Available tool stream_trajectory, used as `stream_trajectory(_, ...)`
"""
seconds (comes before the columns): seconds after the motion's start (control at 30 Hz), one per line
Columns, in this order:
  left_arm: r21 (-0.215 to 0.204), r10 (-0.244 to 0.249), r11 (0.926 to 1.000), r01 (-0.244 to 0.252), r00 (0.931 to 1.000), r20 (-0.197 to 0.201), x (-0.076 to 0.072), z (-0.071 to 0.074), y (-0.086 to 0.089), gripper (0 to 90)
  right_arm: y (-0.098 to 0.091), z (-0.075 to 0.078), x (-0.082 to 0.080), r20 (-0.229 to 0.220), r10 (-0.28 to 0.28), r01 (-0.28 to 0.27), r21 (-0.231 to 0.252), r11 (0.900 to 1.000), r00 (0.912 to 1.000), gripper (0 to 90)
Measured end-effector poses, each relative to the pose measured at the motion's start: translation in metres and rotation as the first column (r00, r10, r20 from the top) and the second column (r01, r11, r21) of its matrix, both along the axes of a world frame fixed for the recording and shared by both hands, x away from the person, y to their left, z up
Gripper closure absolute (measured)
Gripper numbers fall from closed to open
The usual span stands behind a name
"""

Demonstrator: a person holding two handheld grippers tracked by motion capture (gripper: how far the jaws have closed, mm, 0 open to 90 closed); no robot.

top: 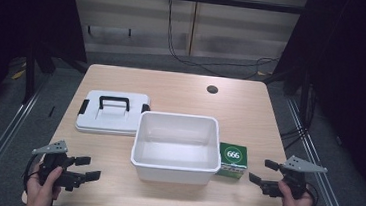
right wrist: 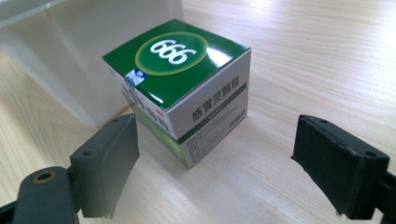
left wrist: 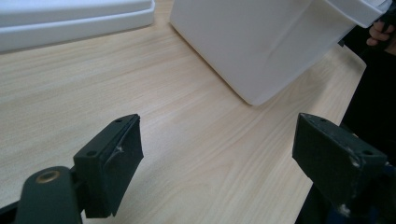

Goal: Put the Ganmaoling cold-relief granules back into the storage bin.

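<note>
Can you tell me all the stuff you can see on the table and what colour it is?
Storage bin: one, white, empty, middle of the table, open.
Lid with black handle: one, white, flat on the table left of the bin.
Medicine box: one, green and white, marked 666, against the bin's right side.
Table: one, light wood, with a dark round hole near the far edge.
Left tongs: one, black, open, held in a hand at the near left.
Right tongs: one, black, open, held near the medicine box.
</note>
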State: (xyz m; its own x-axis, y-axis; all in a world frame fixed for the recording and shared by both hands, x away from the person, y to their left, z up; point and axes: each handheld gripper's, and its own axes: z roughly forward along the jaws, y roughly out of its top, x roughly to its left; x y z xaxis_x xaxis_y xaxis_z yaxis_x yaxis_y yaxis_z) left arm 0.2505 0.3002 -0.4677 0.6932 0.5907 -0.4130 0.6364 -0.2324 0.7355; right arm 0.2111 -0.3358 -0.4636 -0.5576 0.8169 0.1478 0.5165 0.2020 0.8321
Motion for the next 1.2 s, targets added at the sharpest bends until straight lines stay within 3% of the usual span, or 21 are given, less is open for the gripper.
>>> stream_trajectory(0.2, 0.007, 0.005, 1.0, -0.005, 1.0, 0.003, -0.001, 0.0, 0.0, 16.0, 0.0, 0.001, 0.001, -0.004, -0.015, 0.015, 0.0, 0.9999, 0.9999, 13.5)
stream_trajectory(0.3, 0.009, 0.003, 1.0, -0.003, 1.0, 0.004, -0.001, 0.0, 0.0, 16.0, -0.002, 0.0, 0.002, -0.035, 0.029, -0.028, 0.045, 0.9986, 0.999, 13.5)
stream_trajectory(0.43, 0.008, -0.008, 0.9999, 0.008, 1.0, 0.002, 0.0, 0.0, -0.002, 16.0, 0.0, 0.002, 0.004, -0.031, 0.05, -0.049, 0.056, 0.9972, 0.9982, 13.5)
stream_trajectory(0.6, 0.007, 0.0, 1.0, 0.0, 1.0, 0.0, 0.0, 0.0, 0.0, 16.0, 0.001, 0.009, 0.009, -0.043, 0.047, -0.046, 0.025, 0.9987, 0.998, 13.5)
stream_trajectory(0.77, 0.005, -0.004, 1.0, 0.004, 1.0, 0.003, -0.001, 0.0, 0.0, 16.1, 0.004, 0.015, 0.011, -0.023, 0.073, -0.073, 0.007, 0.9973, 0.997, 13.5)
stream_trajectory(0.87, -0.001, -0.002, 1.0, 0.002, 1.0, 0.006, -0.002, 0.001, 0.0, 16.1, 0.008, 0.022, 0.015, -0.044, 0.108, -0.108, -0.016, 0.994, 0.9932, 13.5)
stream_trajectory(1.2, -0.009, 0.0, 1.0, 0.0, 1.0, 0.004, -0.002, 0.001, 0.001, 16.0, 0.017, 0.047, 0.024, -0.046, 0.126, -0.13, -0.099, 0.9866, 0.991, 13.4)
